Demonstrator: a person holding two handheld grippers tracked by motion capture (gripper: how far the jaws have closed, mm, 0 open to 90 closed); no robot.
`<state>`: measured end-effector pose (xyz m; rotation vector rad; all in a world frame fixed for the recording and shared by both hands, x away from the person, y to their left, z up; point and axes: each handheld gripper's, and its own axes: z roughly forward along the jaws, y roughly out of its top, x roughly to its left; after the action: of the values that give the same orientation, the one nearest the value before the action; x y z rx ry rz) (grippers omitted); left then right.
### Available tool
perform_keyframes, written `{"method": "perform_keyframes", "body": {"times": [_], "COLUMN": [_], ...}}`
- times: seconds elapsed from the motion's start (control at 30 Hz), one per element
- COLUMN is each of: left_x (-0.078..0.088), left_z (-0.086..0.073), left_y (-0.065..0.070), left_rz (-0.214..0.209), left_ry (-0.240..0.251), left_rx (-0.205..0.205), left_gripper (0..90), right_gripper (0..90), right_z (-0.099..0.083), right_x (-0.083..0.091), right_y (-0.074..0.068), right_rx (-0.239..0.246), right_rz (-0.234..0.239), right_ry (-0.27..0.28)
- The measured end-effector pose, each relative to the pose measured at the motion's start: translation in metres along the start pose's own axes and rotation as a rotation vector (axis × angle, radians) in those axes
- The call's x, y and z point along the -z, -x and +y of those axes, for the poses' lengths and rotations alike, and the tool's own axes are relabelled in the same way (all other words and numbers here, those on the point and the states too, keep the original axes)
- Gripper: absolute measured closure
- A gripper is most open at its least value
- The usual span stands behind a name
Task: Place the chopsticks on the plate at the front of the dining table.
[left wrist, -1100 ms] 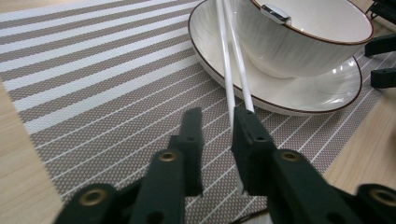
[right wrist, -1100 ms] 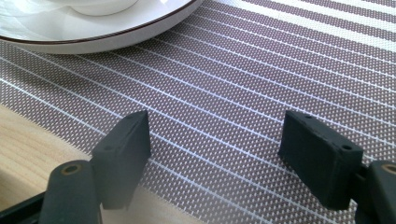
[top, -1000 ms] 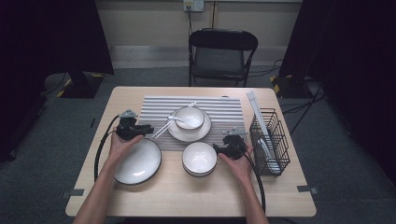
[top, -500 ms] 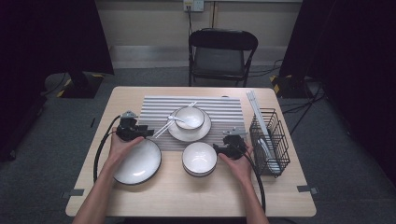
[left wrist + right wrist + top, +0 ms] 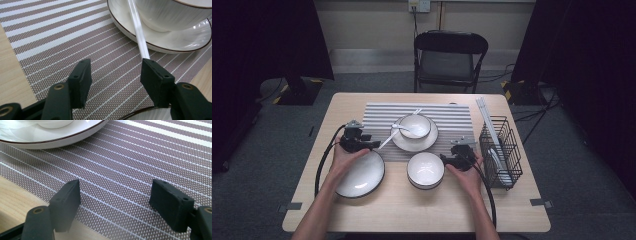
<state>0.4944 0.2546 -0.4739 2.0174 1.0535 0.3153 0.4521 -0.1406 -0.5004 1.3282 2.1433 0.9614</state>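
Resting in bowl (image 5: 415,125) on saucer (image 5: 427,143): spoon (image 5: 388,141); left gripper (image 5: 113,77) fingers just opening, empty; right gripper (image 5: 115,203) wide, empty.

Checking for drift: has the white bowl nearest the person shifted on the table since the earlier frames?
No. The white bowl sits in the same spot just below the striped placemat's near edge.

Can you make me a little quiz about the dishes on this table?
1. True or false: the spoon leans on the plate that bears a bowl.
2. Which is nearest the wire rack? A the chair, B the right gripper, C the left gripper.
3. What lies between the left gripper's jaws?

Key: 1 true. 2 B. 3 Nothing but the striped mat; the jaws have just been opening.
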Motion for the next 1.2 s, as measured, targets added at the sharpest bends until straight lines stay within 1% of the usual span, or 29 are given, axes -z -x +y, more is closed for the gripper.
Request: {"method": "perform_keyframes", "body": {"times": [0.07,0.13,0.2,0.27,0.3,0.4,0.47,0.5,0.53,0.6,0.63,0.73,0.83,0.97,1.0,1.03,1.2], "left_x": [0.0,-0.0007,-0.0018,-0.002,-0.0024,-0.0028,-0.0026,-0.0032,-0.0032,-0.0043,-0.0045,-0.0044,-0.0037,-0.0043,-0.0043,-0.0053,-0.0057], "left_z": [-0.0003,-0.0009,-0.0011,-0.001,-0.0008,-0.0001,0.0005,0.0007,0.0008,0.0006,0.0006,0.0008,0.001,-0.0007,-0.0007,-0.0016,-0.0007], "left_y": [-0.0003,0.0004,0.0005,0.0015,0.0024,0.0043,0.0055,0.0057,0.0055,0.0062,0.0066,0.0068,0.0057,0.0044,0.0044,0.0037,0.0057], "left_rz": [-0.008,-0.003,-0.007,0.003,-0.003,-0.002,0.014,0.007,0.002,-0.004,0.0,-0.001,0.015,0.026,0.026,0.036,0.036], "left_ry": [0.002,0.007,0.009,0.013,0.016,0.017,0.017,0.019,0.01,0.016,0.017,0.024,0.023,0.02,0.02,0.013,0.012], "left_rx": [0.008,0.018,0.018,0.018,0.022,0.013,0.005,0.004,-0.005,0.005,0.006,0.01,0.008,0.024,0.024,0.022,0.007], "left_gripper": [40.5,38.7,36.7,35.2,34.8,31.7,29.7,28.7,28.9,27.4,25.7,24.6,24.0,24.2,25.9,27.3,27.2], "right_gripper": [24.0,24.0,24.0,24.0,24.0,24.0,24.0,24.0,24.0,24.0,24.0,24.0,24.0,24.0,24.0,24.0,24.0], "right_z": [0.0,0.0,0.0,0.0,0.0,0.0,0.0,0.0,0.0,0.0,0.0,0.0,0.0,0.0,0.0,0.0,0.0], "right_x": [0.0,0.0,0.0,0.0,0.0,0.0,0.0,0.0,0.0,0.0,0.0,0.0,0.0,0.0,0.0,0.0,0.0], "right_y": [0.0,0.0,0.0,0.0001,0.0,0.0,0.0,0.0,0.0,0.0,0.0,0.0,0.0,0.0,0.0,0.0,0.0], "right_rx": [0.0,0.0,-0.002,-0.001,-0.001,-0.001,-0.001,0.0,0.0,-0.001,-0.001,0.0,0.0,0.0,-0.001,0.0,0.0], "right_rz": [0.0,0.0,0.0,0.0,0.0,0.0,0.0,0.0,0.0,0.0,0.0,0.0,0.0,0.0,0.0,0.0,0.0], "right_ry": [0.0,0.0,0.001,0.0,0.0,0.0,0.0,0.0,0.0,0.0,0.0,0.0,0.0,0.0,0.0,0.0,0.0]}}
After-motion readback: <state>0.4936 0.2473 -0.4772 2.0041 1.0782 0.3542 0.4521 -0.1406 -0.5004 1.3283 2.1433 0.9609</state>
